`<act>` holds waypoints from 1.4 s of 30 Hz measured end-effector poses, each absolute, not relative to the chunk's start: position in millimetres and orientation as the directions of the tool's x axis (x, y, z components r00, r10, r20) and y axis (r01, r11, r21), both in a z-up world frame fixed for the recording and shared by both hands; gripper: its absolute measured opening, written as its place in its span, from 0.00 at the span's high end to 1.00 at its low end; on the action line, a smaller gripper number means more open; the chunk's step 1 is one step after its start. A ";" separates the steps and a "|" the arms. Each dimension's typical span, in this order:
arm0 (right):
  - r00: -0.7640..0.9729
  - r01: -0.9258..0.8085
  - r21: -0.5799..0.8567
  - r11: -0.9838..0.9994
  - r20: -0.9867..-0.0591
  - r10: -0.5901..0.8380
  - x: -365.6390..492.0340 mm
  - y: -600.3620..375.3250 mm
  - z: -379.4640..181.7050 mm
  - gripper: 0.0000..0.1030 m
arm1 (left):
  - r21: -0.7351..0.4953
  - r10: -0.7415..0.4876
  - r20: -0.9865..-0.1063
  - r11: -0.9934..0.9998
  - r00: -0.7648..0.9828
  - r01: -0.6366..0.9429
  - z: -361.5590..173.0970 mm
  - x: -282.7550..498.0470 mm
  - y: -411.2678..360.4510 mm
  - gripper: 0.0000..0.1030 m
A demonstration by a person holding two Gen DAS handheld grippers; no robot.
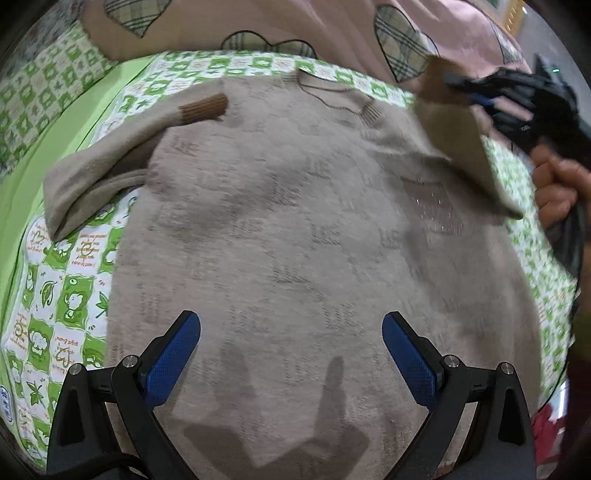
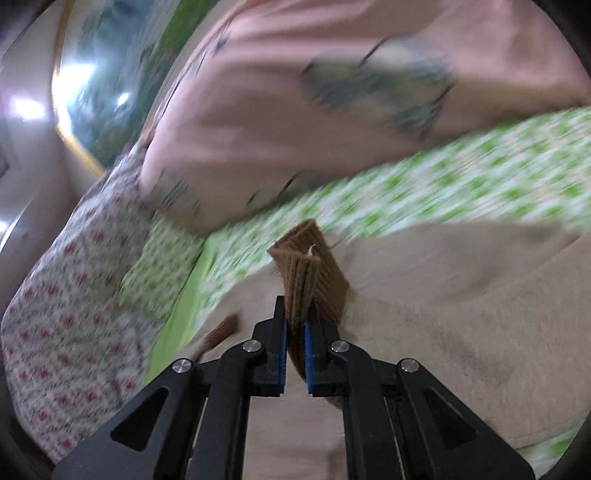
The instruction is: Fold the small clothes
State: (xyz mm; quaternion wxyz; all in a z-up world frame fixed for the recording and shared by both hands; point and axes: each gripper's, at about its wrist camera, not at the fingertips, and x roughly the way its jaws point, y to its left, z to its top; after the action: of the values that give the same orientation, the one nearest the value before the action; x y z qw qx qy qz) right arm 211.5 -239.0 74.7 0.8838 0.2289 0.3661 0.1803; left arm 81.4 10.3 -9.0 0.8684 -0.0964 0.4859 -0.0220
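Left wrist view shows a green and white patterned bedsheet (image 1: 70, 291) spread across the bed, and a pink quilt with plaid heart patches (image 1: 332, 29) bunched along its far edge. On the sheet lies the beige knit sweater (image 1: 295, 229), flat, neckline at the far side; one sleeve (image 1: 110, 162) is folded in toward the chest, its brown ribbed cuff (image 1: 203, 109) resting near the collar. The left gripper (image 1: 291, 350) hangs over the sweater's lower body with its blue pads spread wide and nothing between them. At the right edge a person's hand (image 1: 557, 184) holds the right gripper (image 2: 295, 332), blurred. In the right wrist view that gripper's jaws are clenched on the other sleeve's brown cuff (image 2: 314, 273), which stands up between the pads, lifted above the sweater's body.
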 end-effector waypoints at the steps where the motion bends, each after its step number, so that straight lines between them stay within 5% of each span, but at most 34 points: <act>1: 0.640 -0.164 0.547 0.821 -0.575 0.511 217.6 -216.7 63.6 0.92 | -0.211 -0.146 -0.833 0.976 0.533 -0.062 -7.7 81.9 16.7 0.04; 16: 0.460 -0.221 0.569 0.792 -0.656 0.599 266.0 -113.2 -10.2 0.87 | -0.358 -0.255 -0.776 0.931 0.576 -0.070 -3.1 130.5 59.6 0.04; 18: 0.460 -0.211 0.590 0.779 -0.644 0.612 262.8 -121.9 -6.4 0.56 | -0.380 -0.280 -0.765 0.923 0.580 -0.055 -0.3 147.0 57.8 0.04; 19: 0.476 -0.210 0.592 0.778 -0.633 0.610 259.9 -122.6 -2.7 0.52 | -0.392 -0.296 -0.759 0.919 0.581 -0.044 1.3 158.0 56.2 0.04; 27: 0.641 -0.131 0.604 0.786 -0.553 0.532 178.9 -202.8 36.3 0.51 | -0.472 -0.368 -0.768 0.878 0.523 -0.075 -29.2 242.0 56.8 0.06; 29: 0.679 -0.088 0.604 0.792 -0.545 0.491 150.8 -226.5 39.6 0.51 | -0.502 -0.394 -0.744 0.863 0.540 -0.063 -33.5 249.2 55.7 0.16; 30: 0.693 -0.071 0.605 0.793 -0.541 0.475 140.7 -234.8 40.1 0.51 | -0.504 -0.403 -0.734 0.862 0.547 -0.042 -33.4 253.3 52.4 0.34; 31: 0.708 -0.047 0.605 0.795 -0.541 0.454 131.5 -242.8 40.5 0.51 | -0.502 -0.410 -0.733 0.865 0.543 -0.024 -33.9 257.3 48.5 0.64; 33: 0.740 0.015 0.608 0.794 -0.540 0.400 114.0 -263.6 40.5 0.51 | -0.488 -0.423 -0.742 0.873 0.521 0.014 -34.2 266.9 38.7 0.93; 42: 0.768 0.243 0.487 0.839 -0.625 0.140 109.9 -344.1 44.8 0.51 | -0.363 -0.256 -0.734 0.931 0.629 -0.045 -11.0 262.1 78.1 0.95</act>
State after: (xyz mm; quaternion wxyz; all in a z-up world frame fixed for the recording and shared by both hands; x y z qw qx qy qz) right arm 109.9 -344.1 44.8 0.8967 0.2825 0.3395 -0.0287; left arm 262.1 78.1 -11.0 0.8852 -0.1766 0.4263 -0.0595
